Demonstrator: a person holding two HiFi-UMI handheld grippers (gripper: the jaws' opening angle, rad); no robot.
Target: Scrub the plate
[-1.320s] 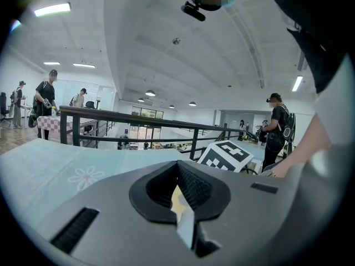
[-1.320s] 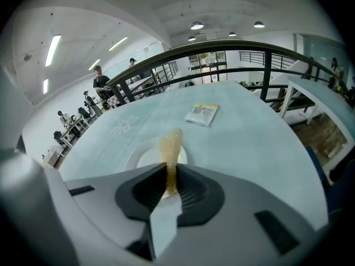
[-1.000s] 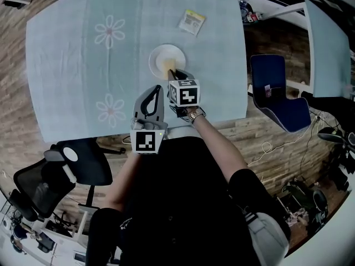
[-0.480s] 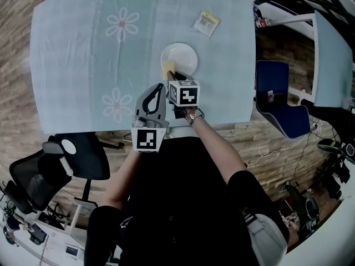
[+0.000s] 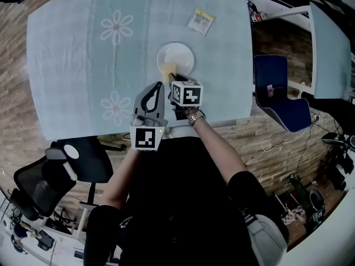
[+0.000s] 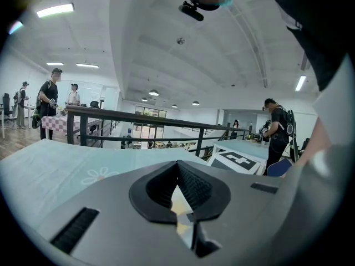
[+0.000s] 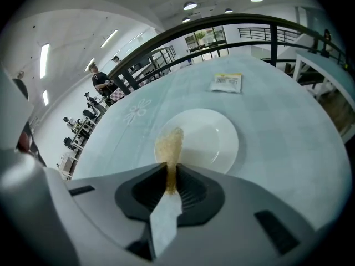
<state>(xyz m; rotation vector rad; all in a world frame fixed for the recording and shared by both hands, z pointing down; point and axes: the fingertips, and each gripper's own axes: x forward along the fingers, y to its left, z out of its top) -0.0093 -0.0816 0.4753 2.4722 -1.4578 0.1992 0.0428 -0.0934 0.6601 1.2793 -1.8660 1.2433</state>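
A white plate (image 5: 176, 58) (image 7: 206, 139) sits on the light blue tablecloth (image 5: 83, 65), right of the middle. My right gripper (image 5: 173, 74) (image 7: 171, 179) is shut on a yellow sponge (image 5: 168, 68) (image 7: 170, 147). The sponge's free end lies over the plate's near left rim; whether it touches the plate I cannot tell. My left gripper (image 5: 159, 86) (image 6: 177, 165) hangs just left of the right one, over the table's near edge. Its jaws are shut with nothing between them, and it stays off the plate.
A small yellow-and-white packet (image 5: 200, 20) (image 7: 227, 82) lies beyond the plate. A black office chair (image 5: 83, 159) stands at the near left, a blue chair (image 5: 277, 87) at the right. A railing (image 7: 222, 29) runs behind the table. People stand far off.
The sponge stays at the plate's near left rim. The whole view has shifted a little sideways; both grippers hold nearly the same places.
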